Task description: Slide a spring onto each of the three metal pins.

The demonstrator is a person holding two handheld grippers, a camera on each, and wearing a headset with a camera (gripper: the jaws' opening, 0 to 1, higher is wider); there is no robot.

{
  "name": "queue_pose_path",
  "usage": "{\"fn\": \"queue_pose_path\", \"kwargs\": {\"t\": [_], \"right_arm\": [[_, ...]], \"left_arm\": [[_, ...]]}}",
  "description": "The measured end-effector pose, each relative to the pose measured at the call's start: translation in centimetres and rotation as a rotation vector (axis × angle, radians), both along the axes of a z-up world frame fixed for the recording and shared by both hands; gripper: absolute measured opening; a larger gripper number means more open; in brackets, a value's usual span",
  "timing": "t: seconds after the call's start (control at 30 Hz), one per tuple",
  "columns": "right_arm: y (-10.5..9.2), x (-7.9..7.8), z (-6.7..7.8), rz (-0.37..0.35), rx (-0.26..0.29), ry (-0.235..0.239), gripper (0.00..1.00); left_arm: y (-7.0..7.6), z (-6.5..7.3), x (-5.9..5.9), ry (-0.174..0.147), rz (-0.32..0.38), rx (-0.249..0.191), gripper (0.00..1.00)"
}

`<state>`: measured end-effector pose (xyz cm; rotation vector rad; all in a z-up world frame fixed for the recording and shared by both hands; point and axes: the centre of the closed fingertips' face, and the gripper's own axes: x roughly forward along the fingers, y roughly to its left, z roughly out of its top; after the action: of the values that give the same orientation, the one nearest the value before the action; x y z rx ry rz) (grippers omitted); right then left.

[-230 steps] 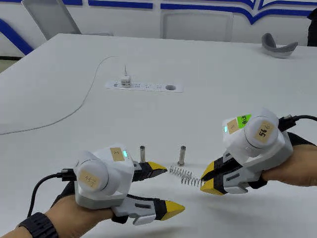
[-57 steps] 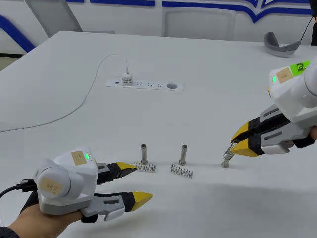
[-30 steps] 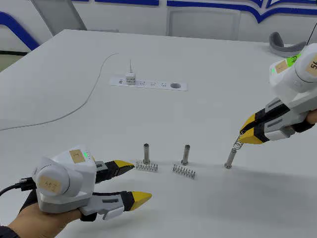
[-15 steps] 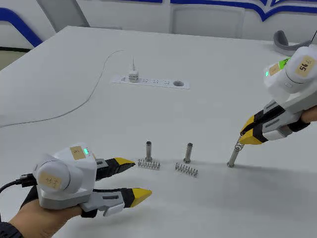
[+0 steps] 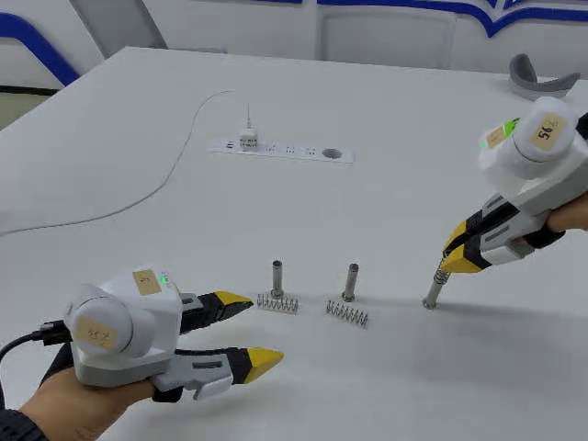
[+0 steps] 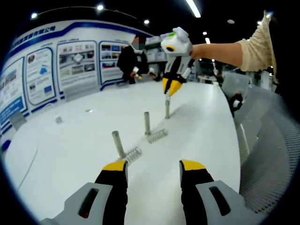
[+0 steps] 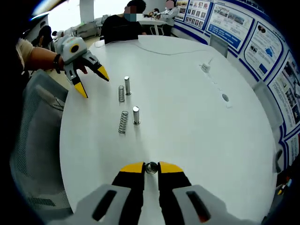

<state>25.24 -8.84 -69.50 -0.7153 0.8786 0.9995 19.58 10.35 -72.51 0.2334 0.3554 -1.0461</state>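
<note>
Three metal pins stand in a row on the white table: the left pin point(image 5: 277, 277), the middle pin point(image 5: 350, 280) and the right pin point(image 5: 431, 294). My right gripper point(image 5: 450, 260) is shut on a spring point(image 5: 441, 274) that sits over the right pin's top; the same spring point(image 7: 151, 167) appears end-on between my right gripper point(image 7: 151, 168) jaws. One loose spring point(image 5: 277, 302) lies by the left pin, another loose spring point(image 5: 346, 313) by the middle pin. My left gripper point(image 5: 250, 331) hovers open and holds nothing, just left of the left pin point(image 6: 118, 144).
A white power strip point(image 5: 280, 149) with a plugged cable point(image 5: 138, 202) lies at the table's far middle. A grey curved object point(image 5: 536, 78) rests at the far right corner. People sit beyond the table point(image 7: 126, 21).
My right gripper took a spring from the table and carried it to the right pin, where it now sits over the pin's top. The left gripper has stayed open.
</note>
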Motion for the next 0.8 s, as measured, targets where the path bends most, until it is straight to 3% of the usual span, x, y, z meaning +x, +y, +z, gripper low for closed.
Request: {"fn": "queue_pose_path", "kwargs": {"t": [0.8], "right_arm": [[0.1, -0.2, -2.9, -0.047, -0.014, 0.042, 0.12]], "left_arm": [[-0.1, -0.1, -0.2, 0.003, -0.006, 0.004, 0.44]]}}
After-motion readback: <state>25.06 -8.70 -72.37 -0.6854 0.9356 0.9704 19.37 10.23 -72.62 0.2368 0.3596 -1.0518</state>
